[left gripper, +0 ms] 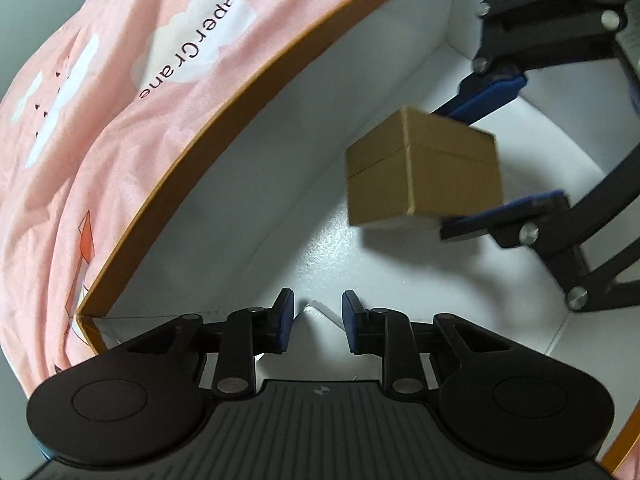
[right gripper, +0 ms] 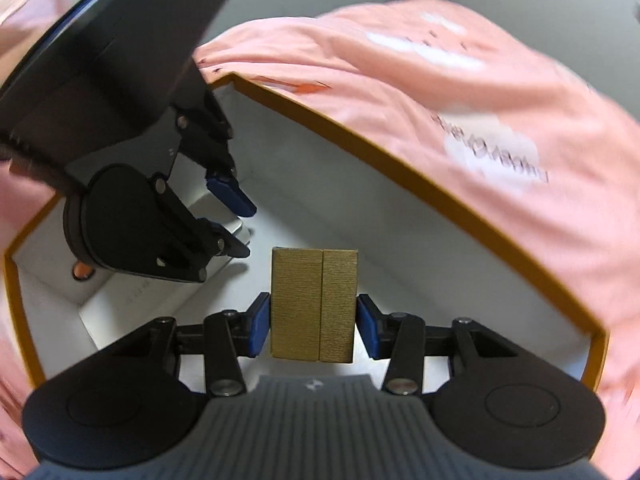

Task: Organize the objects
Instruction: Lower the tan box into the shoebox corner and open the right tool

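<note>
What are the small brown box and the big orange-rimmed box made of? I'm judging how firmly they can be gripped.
Small brown box: looks like matte kraft cardboard, with a fine ribbed texture and a lid seam. Big box: probably rigid paperboard, with smooth white inner walls, a thin orange edge and crisp folded corners. Neither can be confirmed by sight.

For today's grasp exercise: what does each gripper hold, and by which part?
The right gripper holds the small brown cardboard box by its two opposite sides; the left gripper holds nothing.
</note>
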Tool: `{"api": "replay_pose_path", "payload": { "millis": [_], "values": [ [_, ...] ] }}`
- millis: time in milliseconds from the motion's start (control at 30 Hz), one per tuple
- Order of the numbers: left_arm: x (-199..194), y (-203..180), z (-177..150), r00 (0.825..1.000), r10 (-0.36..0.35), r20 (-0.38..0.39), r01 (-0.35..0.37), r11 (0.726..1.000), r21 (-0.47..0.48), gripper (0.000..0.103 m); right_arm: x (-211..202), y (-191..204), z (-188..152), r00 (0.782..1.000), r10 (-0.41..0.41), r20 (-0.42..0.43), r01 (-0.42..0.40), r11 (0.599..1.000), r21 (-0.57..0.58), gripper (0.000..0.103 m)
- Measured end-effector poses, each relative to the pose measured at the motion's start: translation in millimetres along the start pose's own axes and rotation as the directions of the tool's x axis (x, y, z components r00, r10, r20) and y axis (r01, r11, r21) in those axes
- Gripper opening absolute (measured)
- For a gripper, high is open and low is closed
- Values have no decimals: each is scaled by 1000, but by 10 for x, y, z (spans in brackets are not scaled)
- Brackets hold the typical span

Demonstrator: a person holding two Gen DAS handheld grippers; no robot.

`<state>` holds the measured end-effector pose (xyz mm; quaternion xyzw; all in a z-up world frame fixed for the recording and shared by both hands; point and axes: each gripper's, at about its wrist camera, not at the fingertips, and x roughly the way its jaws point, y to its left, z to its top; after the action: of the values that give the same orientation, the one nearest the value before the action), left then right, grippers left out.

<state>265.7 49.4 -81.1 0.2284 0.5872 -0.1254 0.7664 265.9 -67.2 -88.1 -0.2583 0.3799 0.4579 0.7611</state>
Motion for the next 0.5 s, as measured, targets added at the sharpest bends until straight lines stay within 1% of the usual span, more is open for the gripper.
{"api": "replay_pose_path", "payload": {
  "millis": [100,267,400,500],
  "values": [
    [-93,77,-43,998,-9,54,12,999,-52,30,44,52,48,1000,5,24,-3,994,-107,47],
    [-537,217,-235,984,-37,172,61,989,-134,30,149,116,126,999,9,46,3,969,-248,47],
    [-815,355,-371,970,-25,243,79,973,-215,30,255,150,208,998,3,56,16,940,-340,47],
    [-952,436,-458,961,-13,276,90,959,-267,30,314,197,269,998,21,63,6,917,-400,47]
  ]
}}
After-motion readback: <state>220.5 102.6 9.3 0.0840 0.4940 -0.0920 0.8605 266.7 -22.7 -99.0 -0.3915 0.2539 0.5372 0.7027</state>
